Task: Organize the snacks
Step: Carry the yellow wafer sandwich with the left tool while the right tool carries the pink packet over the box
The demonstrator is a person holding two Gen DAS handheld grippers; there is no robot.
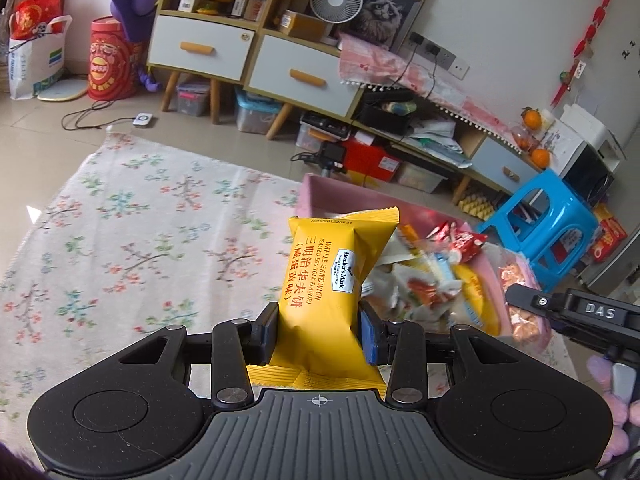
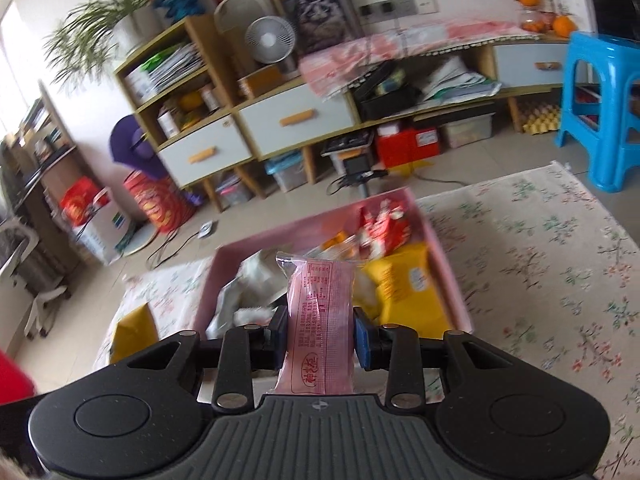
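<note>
My left gripper (image 1: 319, 334) is shut on a yellow waffle sandwich packet (image 1: 336, 280), held upright above the floral rug. Behind it lies a pink box (image 1: 320, 192) full of mixed snack packets (image 1: 432, 276). The other gripper (image 1: 568, 312) shows at the right edge of the left wrist view, beside the box. My right gripper (image 2: 320, 336) is shut on a pink snack packet (image 2: 322, 320), held over the pink box (image 2: 440, 240). In that box lie a yellow packet (image 2: 404, 284) and red packets (image 2: 384, 224). A second yellow packet (image 2: 134, 330) sits left of the box.
A floral rug (image 1: 140, 240) covers the floor. Low cabinets with white drawers (image 1: 200, 48) line the wall, storage boxes under them. A blue plastic stool (image 1: 548, 224) stands right of the box. Cables (image 1: 96, 112) and red gift bags (image 1: 108, 60) lie at the far left.
</note>
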